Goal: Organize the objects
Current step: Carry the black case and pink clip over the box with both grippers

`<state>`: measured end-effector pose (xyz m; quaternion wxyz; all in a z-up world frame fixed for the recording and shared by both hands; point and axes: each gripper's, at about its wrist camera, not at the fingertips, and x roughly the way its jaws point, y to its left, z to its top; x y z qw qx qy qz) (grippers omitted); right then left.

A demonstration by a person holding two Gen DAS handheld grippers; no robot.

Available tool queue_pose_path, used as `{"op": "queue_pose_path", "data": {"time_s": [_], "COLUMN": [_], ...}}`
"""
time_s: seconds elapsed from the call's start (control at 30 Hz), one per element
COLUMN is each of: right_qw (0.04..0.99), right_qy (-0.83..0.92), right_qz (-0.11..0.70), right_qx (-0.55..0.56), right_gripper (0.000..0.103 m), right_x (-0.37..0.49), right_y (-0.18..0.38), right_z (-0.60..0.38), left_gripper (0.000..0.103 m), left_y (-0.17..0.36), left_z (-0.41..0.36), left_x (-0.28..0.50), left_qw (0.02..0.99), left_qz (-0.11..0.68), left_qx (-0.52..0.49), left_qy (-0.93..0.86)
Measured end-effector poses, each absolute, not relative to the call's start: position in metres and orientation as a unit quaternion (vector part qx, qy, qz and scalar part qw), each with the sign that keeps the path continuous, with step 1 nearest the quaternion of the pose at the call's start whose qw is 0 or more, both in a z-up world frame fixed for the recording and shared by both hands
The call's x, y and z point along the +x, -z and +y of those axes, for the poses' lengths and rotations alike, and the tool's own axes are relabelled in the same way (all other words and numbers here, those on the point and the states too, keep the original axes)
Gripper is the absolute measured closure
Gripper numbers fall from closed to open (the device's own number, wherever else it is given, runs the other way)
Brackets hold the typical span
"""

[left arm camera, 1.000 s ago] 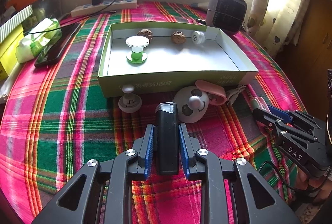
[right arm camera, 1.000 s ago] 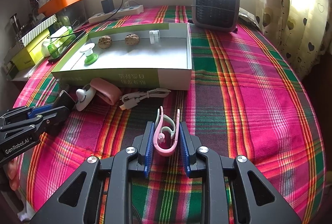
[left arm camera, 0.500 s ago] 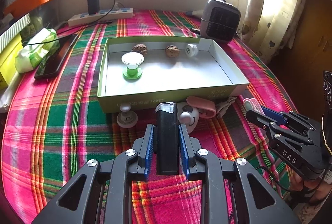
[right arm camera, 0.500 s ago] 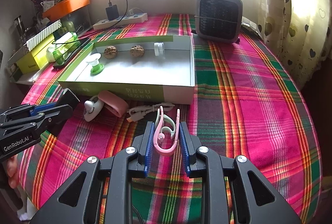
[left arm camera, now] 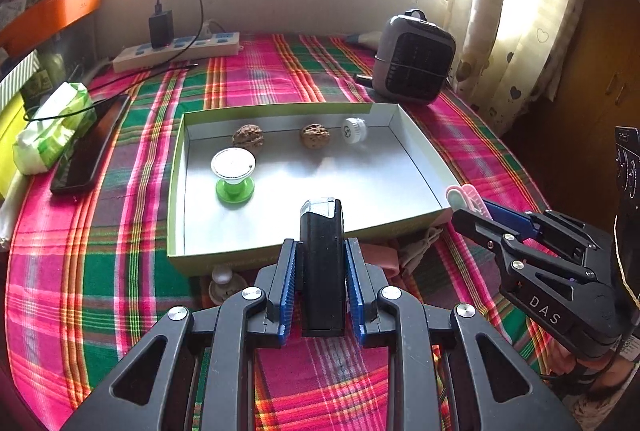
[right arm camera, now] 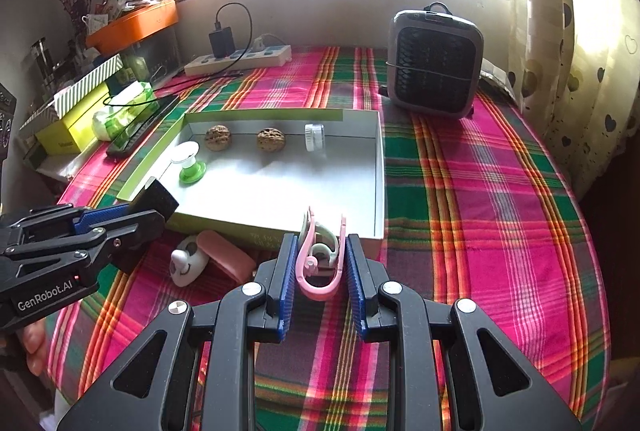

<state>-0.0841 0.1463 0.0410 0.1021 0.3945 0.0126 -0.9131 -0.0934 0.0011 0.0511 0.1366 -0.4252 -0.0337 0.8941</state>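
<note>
The shallow green-rimmed cardboard tray (left arm camera: 178,191) already holds a green-and-white spool (left arm camera: 234,175), two brown walnuts (left arm camera: 248,137) and a small white cap (left arm camera: 354,130). The left claw (left arm camera: 322,271) is clamped on a black rectangular device with a clear tip (left arm camera: 322,263), raised just over the tray's near wall; the right claw (right arm camera: 322,265) grips a pink curved clip (right arm camera: 320,259) at the near right corner. Neither is in the tray yet. Left on the plaid-covered surface (right arm camera: 480,191) (by my judgement): a white round smiling toy (right arm camera: 186,265), a pink oblong case (right arm camera: 226,255), a white cable (left arm camera: 420,245) and a white knobbed piece (left arm camera: 222,281), each partly hidden by the tray wall or claws.
</note>
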Motion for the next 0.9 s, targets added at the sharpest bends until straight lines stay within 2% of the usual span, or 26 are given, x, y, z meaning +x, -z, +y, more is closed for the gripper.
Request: {"op": "queue_pose_path", "data": {"time_s": [0.9], "right_qw": [0.101], "right_qy": [0.903], "right_qz": [0.036], "right_qx": [0.415], "right_gripper": [0.078], "right_x": [-0.162], "right_y": [-0.032], "right_z": [0.142], "left_gripper": [0.082], "left_y": [-0.044], "left_z": [0.029], "left_x": [-0.174], "left_qw": [0.156], "left_qz": [-0.033], "left_qx": [-0.443], "left_qy": [-0.882]}}
